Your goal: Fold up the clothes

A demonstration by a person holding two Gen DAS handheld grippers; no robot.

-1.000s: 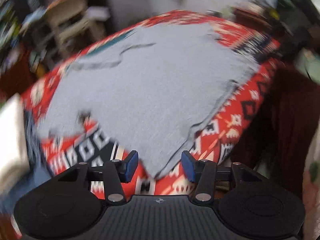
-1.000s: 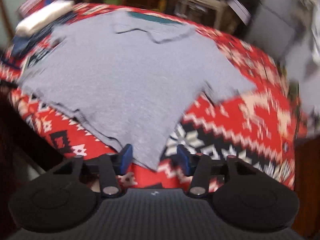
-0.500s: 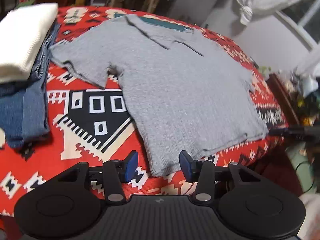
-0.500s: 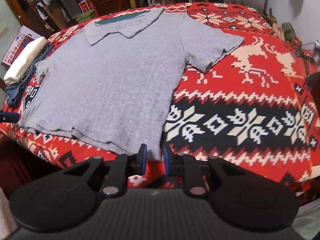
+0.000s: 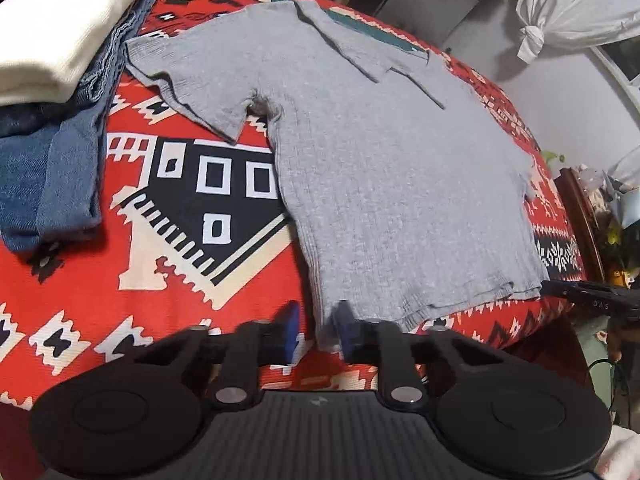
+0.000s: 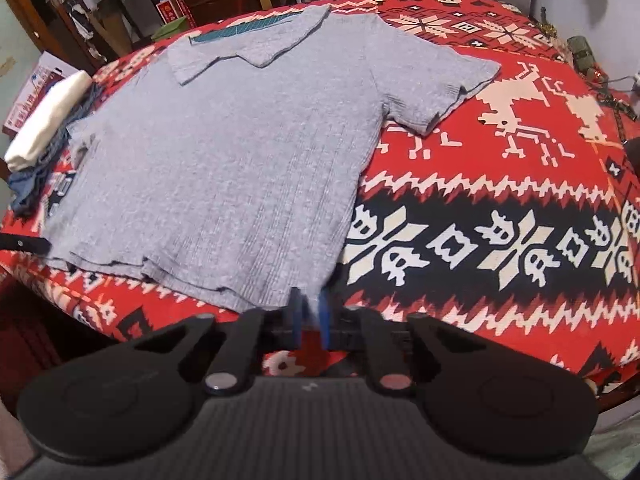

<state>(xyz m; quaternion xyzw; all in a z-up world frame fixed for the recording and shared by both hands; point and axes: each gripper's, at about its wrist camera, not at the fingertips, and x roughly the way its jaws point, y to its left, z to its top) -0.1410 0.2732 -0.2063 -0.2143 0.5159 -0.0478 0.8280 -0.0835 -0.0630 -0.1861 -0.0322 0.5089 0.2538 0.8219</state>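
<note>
1. The left gripper [image 5: 316, 330] is sitting at the near hem corner of the grey polo shirt [image 5: 400, 184], its blue pads parted with a gap between them; the cloth corner is lying in that gap, but the pads are motion-blurred, so whether they are pinching it I cannot tell.
2. The right gripper [image 6: 310, 316] is at the shirt's other near hem corner [image 6: 308, 294], its pads drawn almost together with the grey cloth squeezed between them: it is gripping the shirt.
3. The shirt is lying flat, collar away from both grippers, on a red patterned blanket [image 5: 192, 264] that is covering the bed.
4. Only the left view is showing the stack beside the shirt's sleeve up close: a folded white garment [image 5: 60, 28] resting on folded blue jeans [image 5: 44, 168]. In the right view that stack [image 6: 44, 120] is small, on the far side of the shirt.
5. Only the right view is showing the white reindeer motif [image 6: 536, 112] on the blanket beside the shirt's other sleeve.
6. In the left view a black object [image 5: 588, 298] is poking in beyond the shirt's far hem corner, cut off at the frame edge, probably the other gripper.
7. The room beyond the shirt's collar is cluttered and too distorted to read.
</note>
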